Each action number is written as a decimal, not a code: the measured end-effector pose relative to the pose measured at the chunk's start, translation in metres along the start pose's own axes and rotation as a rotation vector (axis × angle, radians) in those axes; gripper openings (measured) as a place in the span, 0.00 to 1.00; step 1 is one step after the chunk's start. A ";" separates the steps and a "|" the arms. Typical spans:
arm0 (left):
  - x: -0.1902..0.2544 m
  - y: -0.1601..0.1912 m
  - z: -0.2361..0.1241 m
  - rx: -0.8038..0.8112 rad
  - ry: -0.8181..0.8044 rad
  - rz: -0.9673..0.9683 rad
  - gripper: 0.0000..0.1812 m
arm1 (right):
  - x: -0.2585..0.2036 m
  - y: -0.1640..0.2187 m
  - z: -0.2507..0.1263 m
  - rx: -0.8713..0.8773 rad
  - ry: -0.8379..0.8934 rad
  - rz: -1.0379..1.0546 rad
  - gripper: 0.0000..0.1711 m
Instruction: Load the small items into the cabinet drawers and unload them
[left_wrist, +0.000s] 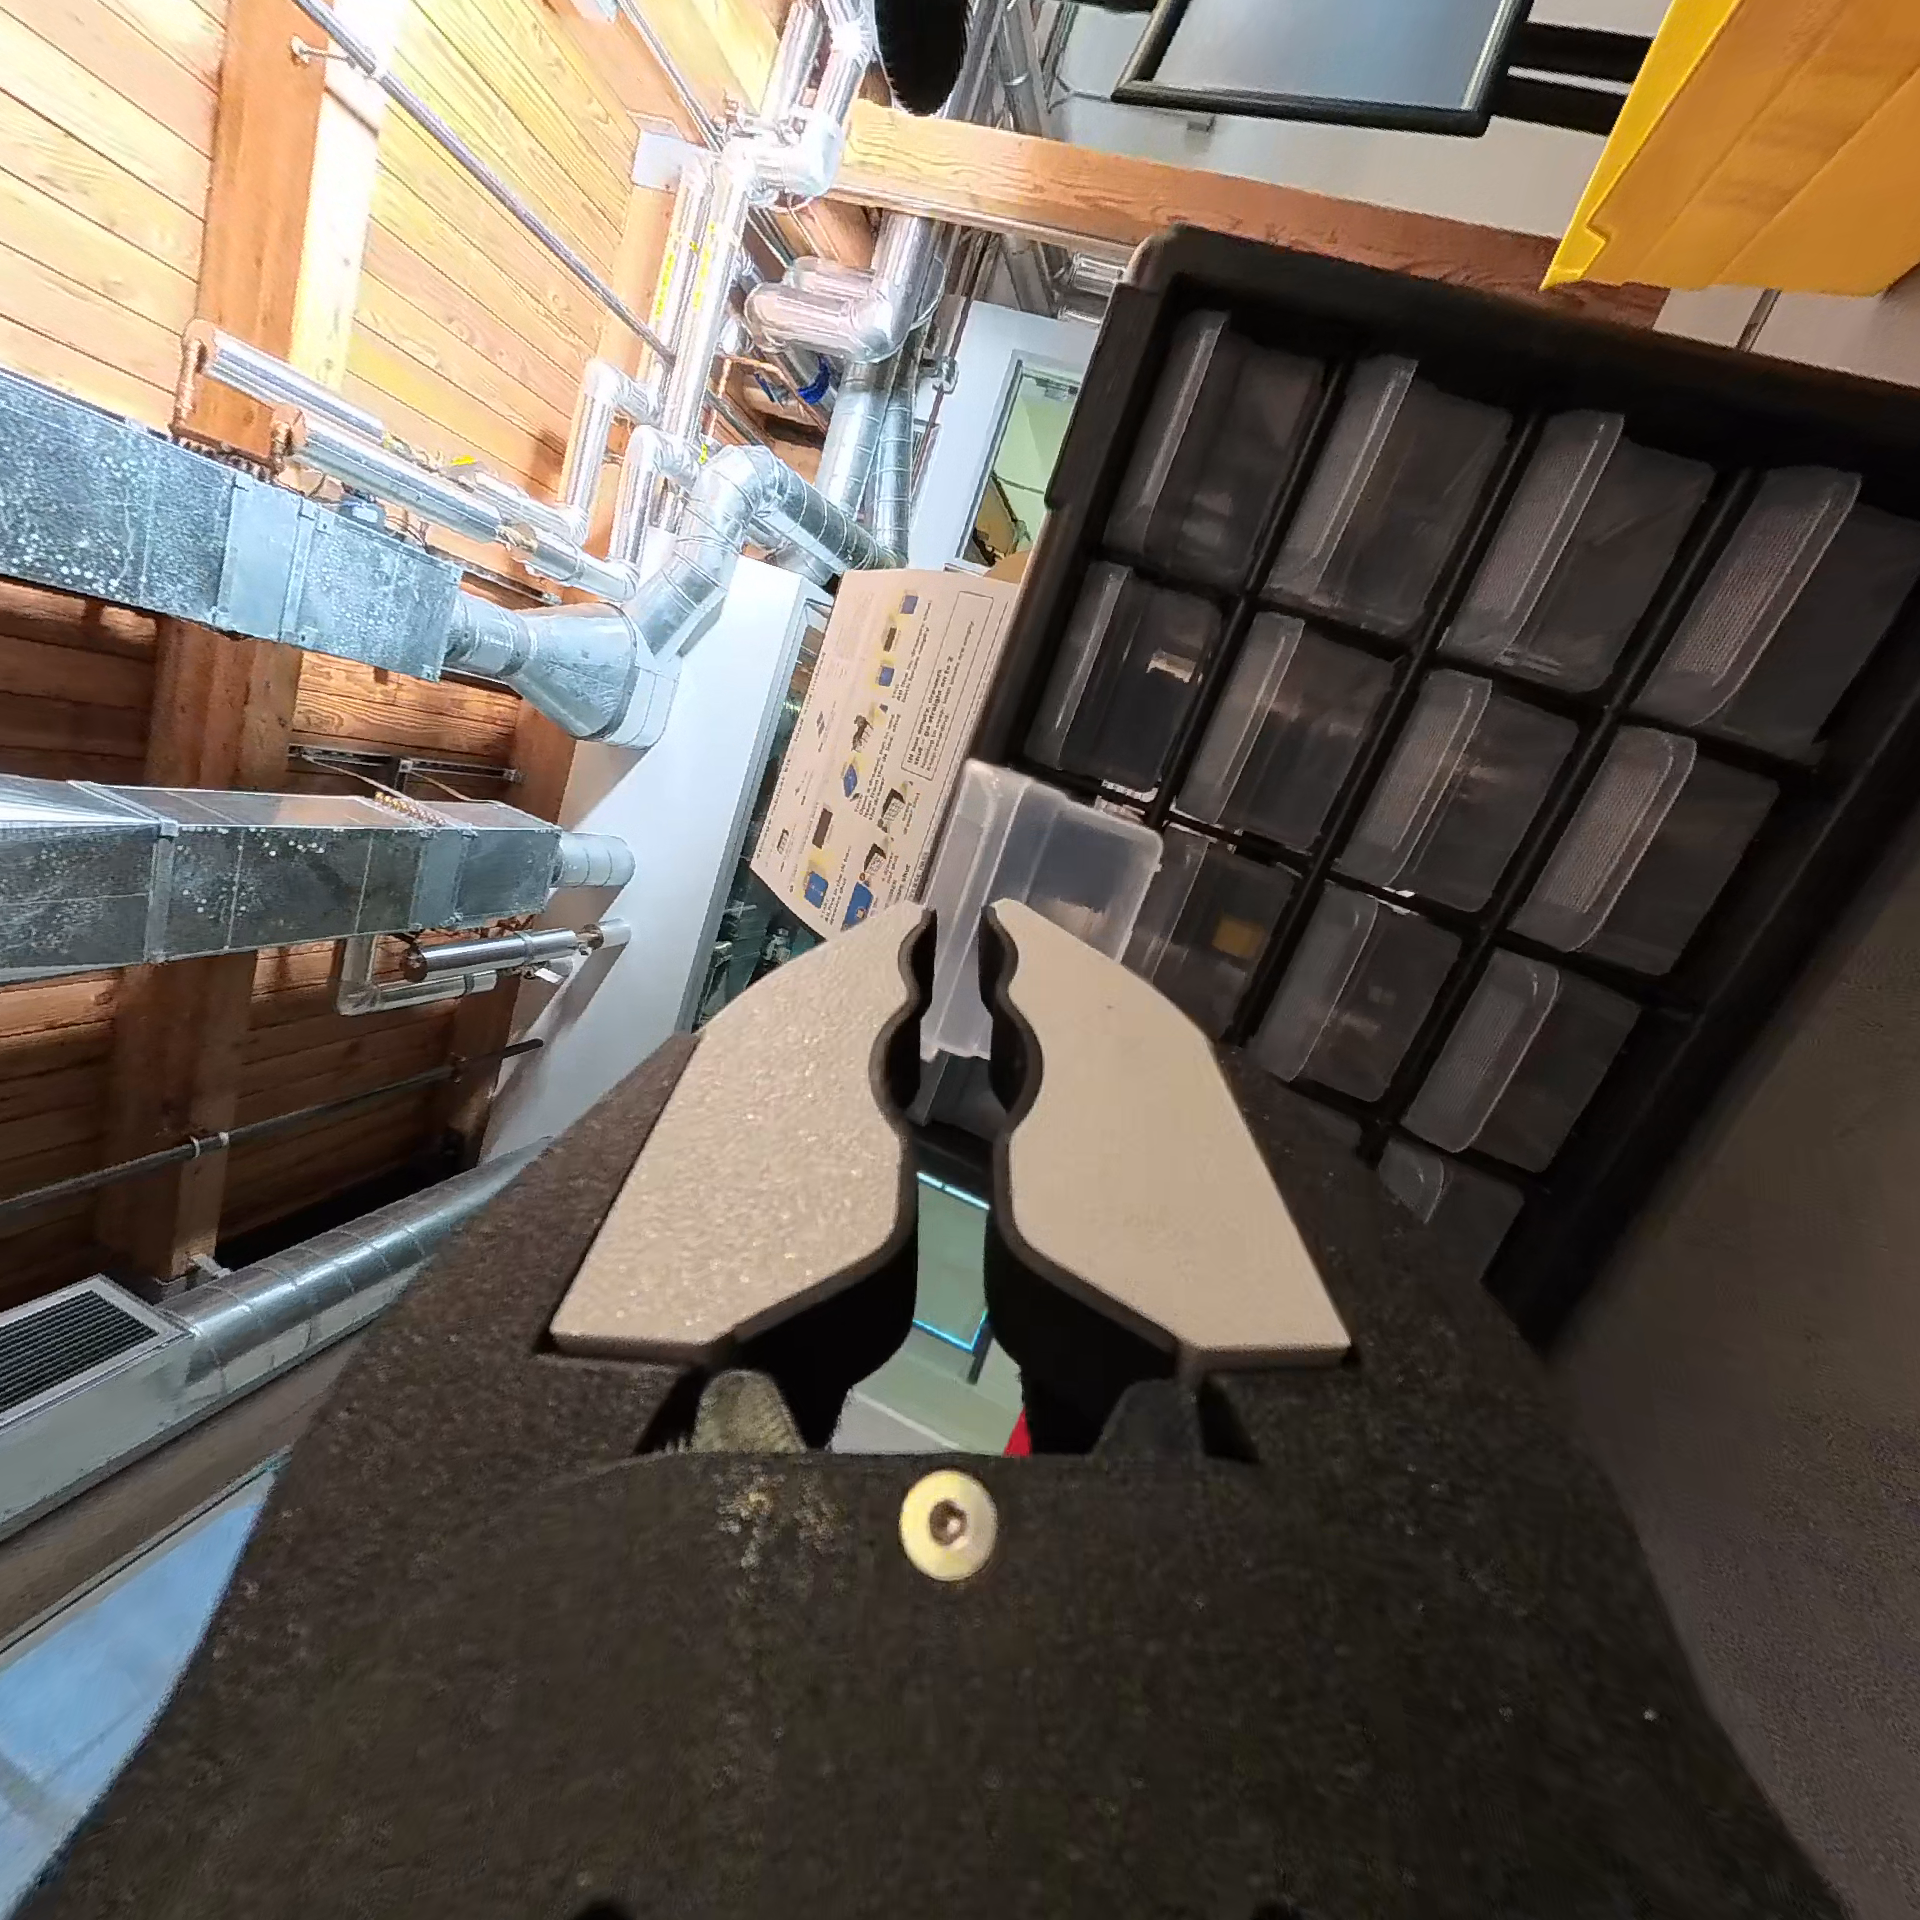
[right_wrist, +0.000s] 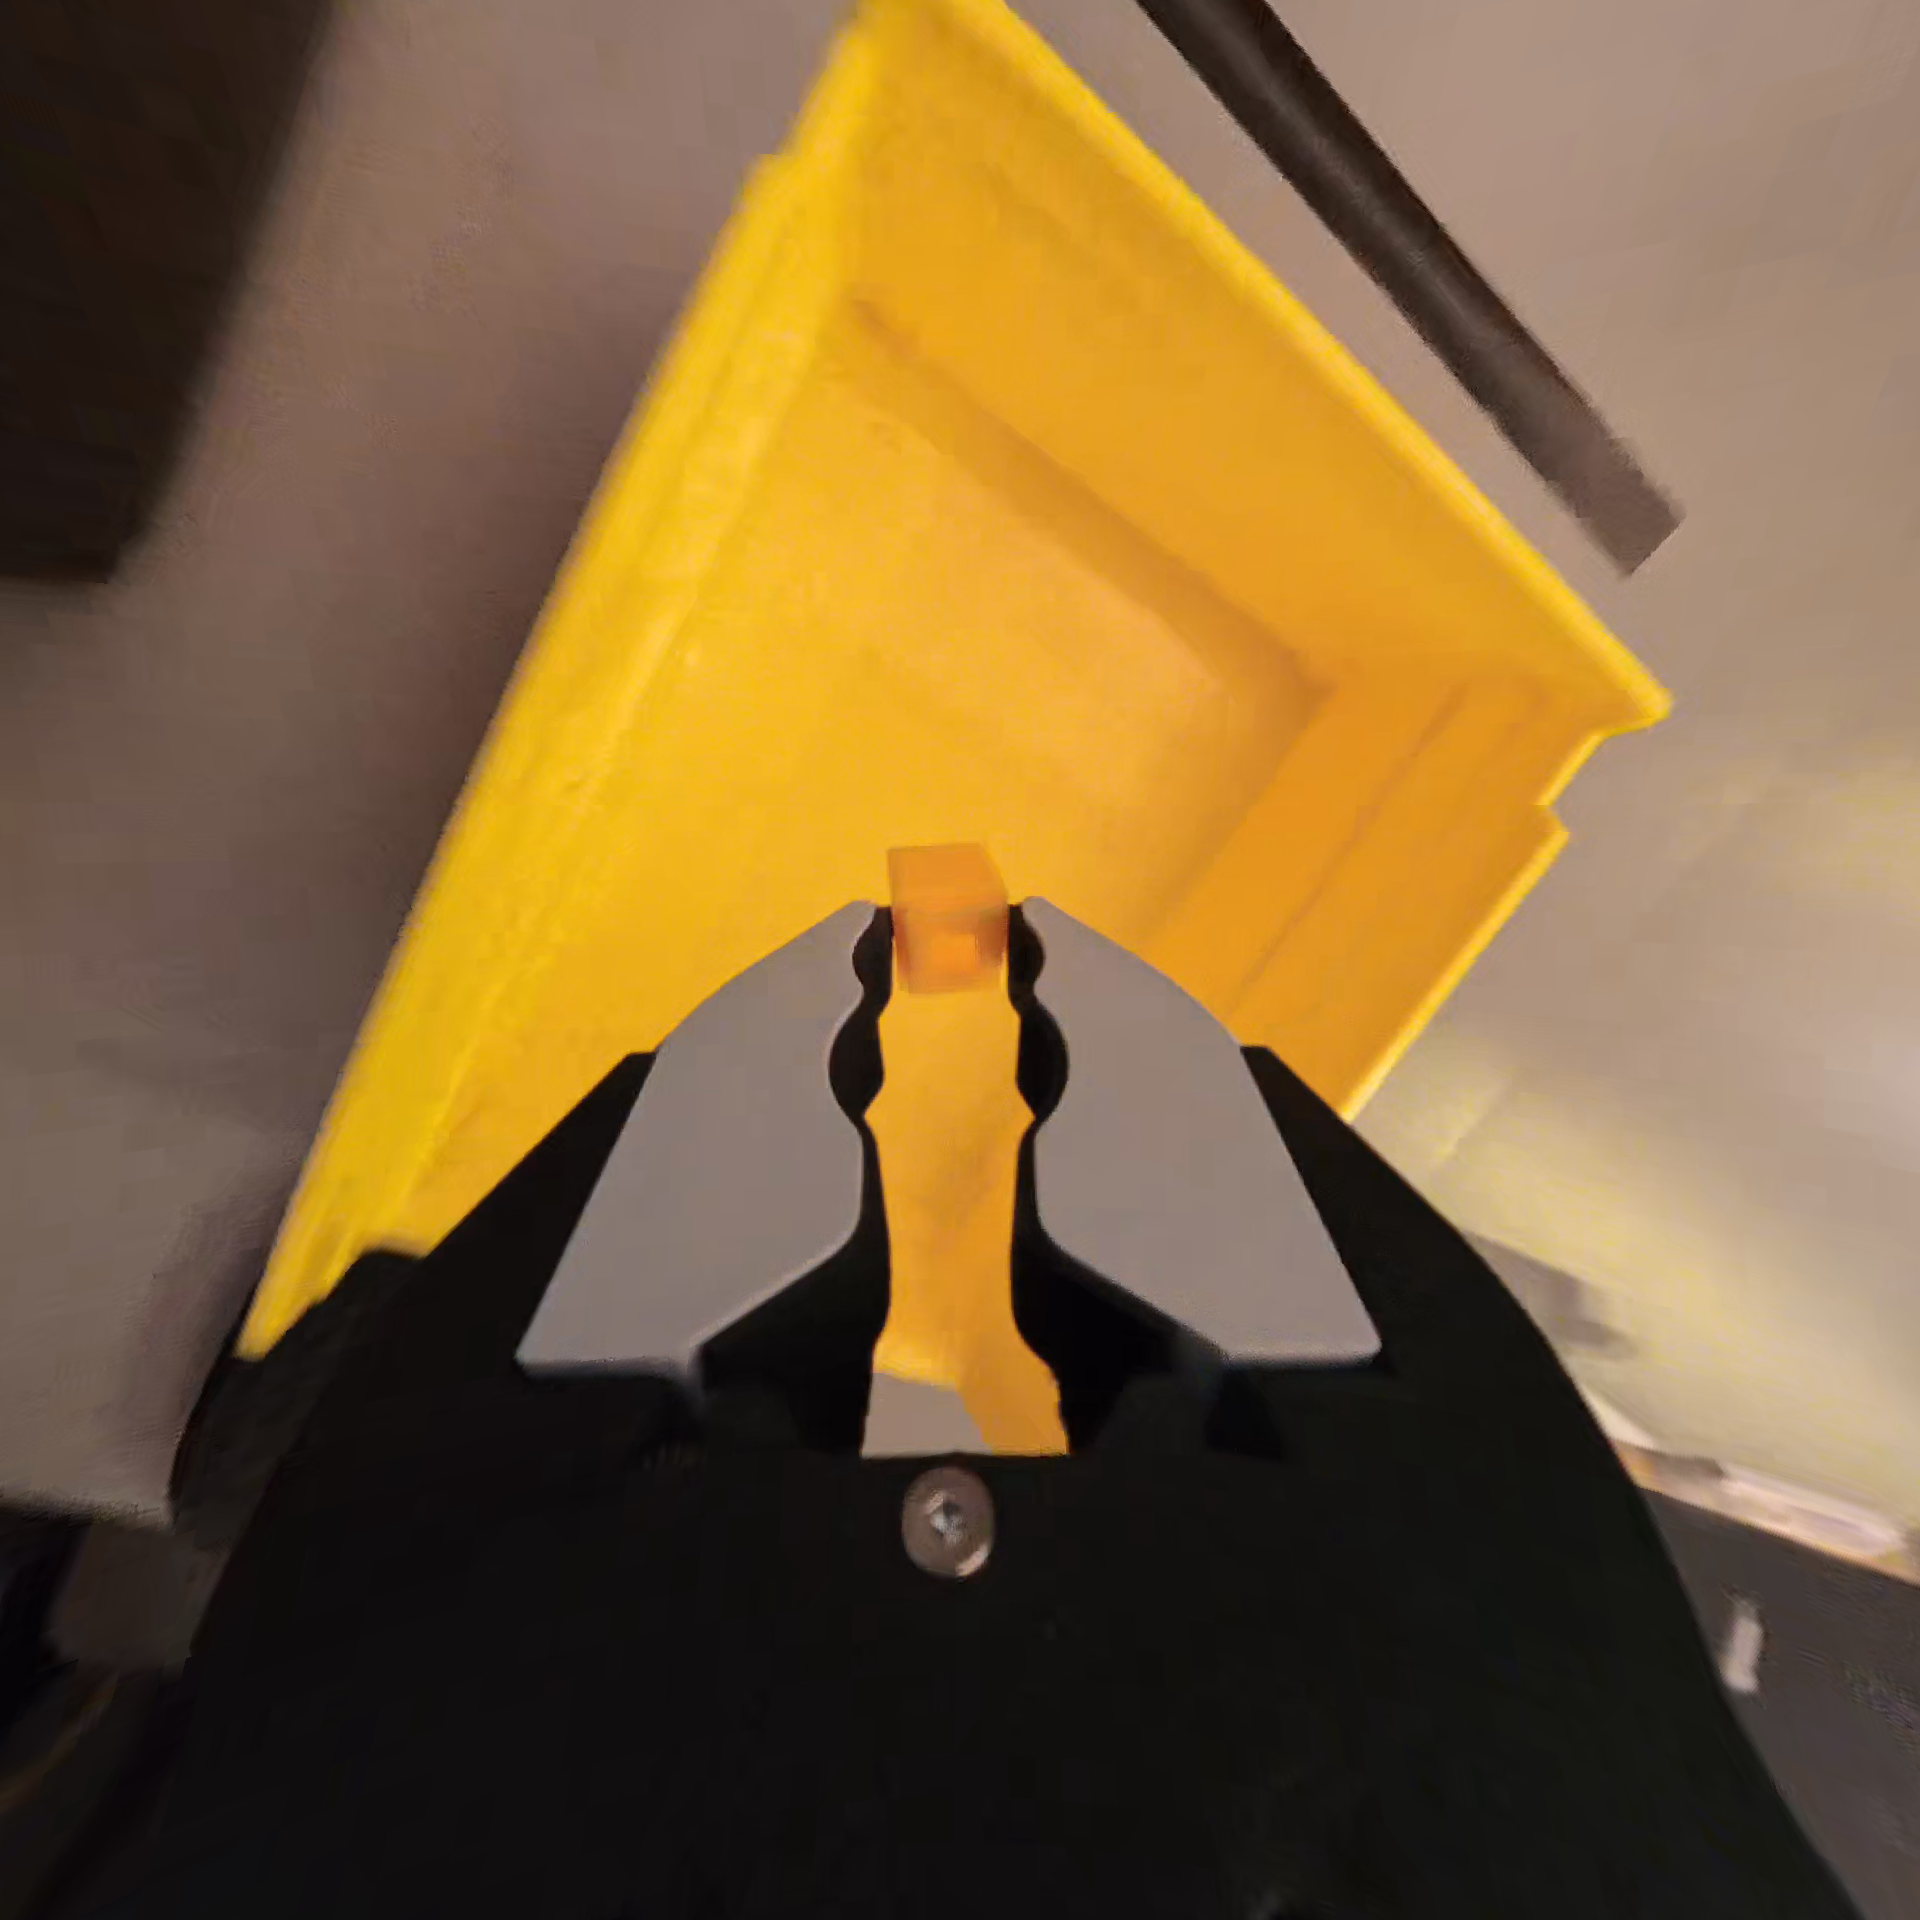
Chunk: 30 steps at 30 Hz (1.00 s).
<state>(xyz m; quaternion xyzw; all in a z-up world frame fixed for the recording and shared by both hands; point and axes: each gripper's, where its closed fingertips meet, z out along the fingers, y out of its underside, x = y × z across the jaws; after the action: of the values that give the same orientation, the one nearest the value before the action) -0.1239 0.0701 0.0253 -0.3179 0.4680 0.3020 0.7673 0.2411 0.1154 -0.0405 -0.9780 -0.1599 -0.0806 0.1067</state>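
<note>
The left wrist view is rolled sideways. My left gripper (left_wrist: 961, 920) is shut on the front handle of a clear plastic drawer (left_wrist: 1049, 873) that is pulled out of the black drawer cabinet (left_wrist: 1143, 312). The cabinet holds a grid of clear drawers; one (left_wrist: 1127, 675) shows a small pale item inside, another (left_wrist: 1226, 930) a small yellow one. My right gripper (right_wrist: 951, 914) is shut on a small orange block (right_wrist: 945, 940) and holds it over the inside of a yellow bin (right_wrist: 935, 571). The bin's floor shows no other items.
The yellow bin also shows at the top right of the left wrist view (left_wrist: 1766, 135), beside the cabinet. A grey table surface (left_wrist: 1766, 1455) lies along the right. A black bar (right_wrist: 1403, 270) crosses behind the bin. A cardboard box (left_wrist: 883, 727) stands beyond the cabinet. Across from one pair of fingers to the other is roughly 35 cm.
</note>
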 end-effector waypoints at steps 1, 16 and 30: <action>-0.001 0.000 0.000 -0.003 -0.002 0.003 0.04 | 0.008 0.000 0.021 -0.018 0.004 0.048 0.13; 0.003 -0.001 0.003 -0.033 0.003 0.068 0.04 | 0.028 -0.003 0.124 -0.104 -0.030 0.151 0.16; 0.010 0.018 0.040 -0.108 0.046 0.097 0.04 | -0.016 -0.013 -0.024 0.607 -0.138 0.262 0.27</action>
<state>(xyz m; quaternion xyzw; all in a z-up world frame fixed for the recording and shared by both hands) -0.1130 0.1139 0.0266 -0.3430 0.4834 0.3561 0.7224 0.2188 0.1174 -0.0181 -0.9171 -0.0562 0.0515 0.3912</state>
